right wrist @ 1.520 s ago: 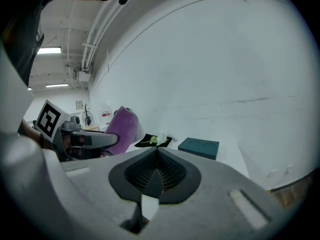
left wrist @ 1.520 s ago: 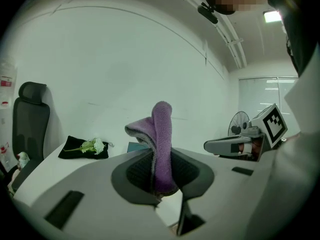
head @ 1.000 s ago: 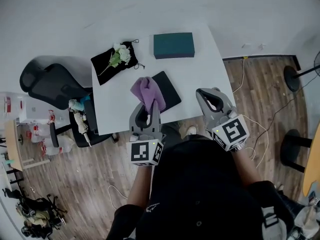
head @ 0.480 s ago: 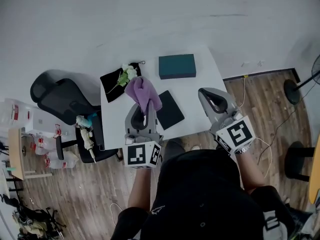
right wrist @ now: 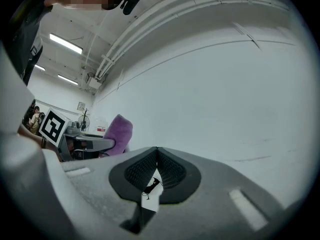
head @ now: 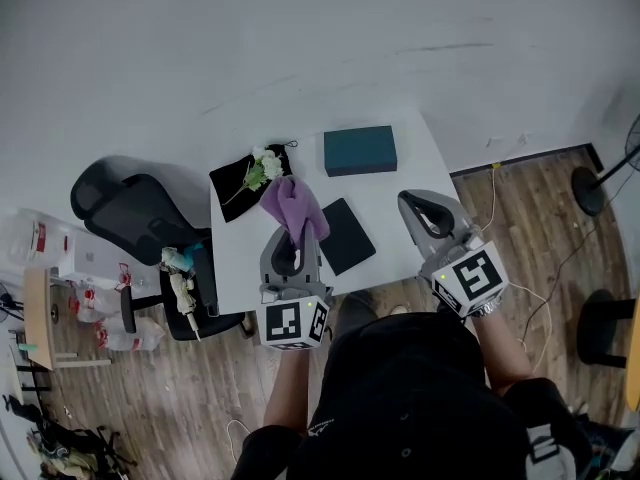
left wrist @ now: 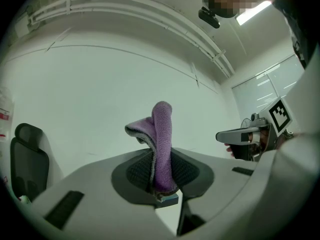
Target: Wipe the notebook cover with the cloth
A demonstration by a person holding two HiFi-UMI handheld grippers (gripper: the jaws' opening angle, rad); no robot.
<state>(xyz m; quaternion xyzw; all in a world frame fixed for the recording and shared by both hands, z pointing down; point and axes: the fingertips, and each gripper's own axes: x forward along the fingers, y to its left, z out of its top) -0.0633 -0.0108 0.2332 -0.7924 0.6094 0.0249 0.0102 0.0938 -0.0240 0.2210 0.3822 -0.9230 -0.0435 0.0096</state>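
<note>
Purple cloth (head: 292, 204) is pinched in the left claw (head: 297, 230), whose pads are pressed onto its lower end; in the left gripper view the cloth (left wrist: 162, 134) stands up out of the claw (left wrist: 161, 159) and folds over at the top, with a grey edge showing on the fold. That view looks at a pale wall and ceiling, so this claw points up and away from the tabletop (head: 405, 173). The notebook (head: 345, 235), black and flat, lies on the white tabletop near its front edge, turned at an angle, between the two claws in the head view and just right of the cloth; the cloth sits apart from its cover. The right claw (head: 420, 200) is off the notebook's right side, over the tabletop's corner, and the right gripper view shows this claw (right wrist: 156, 153) pressed together at the tips with nothing between them, also facing the wall. A teal box (head: 360, 151) sits farther back on the tabletop, and a black pouch (head: 235, 183) with white flowers (head: 265, 165) on it lies at the back left corner. A black chair (head: 125, 213) stands to the tabletop's left on the wooden floor (head: 520, 208)
</note>
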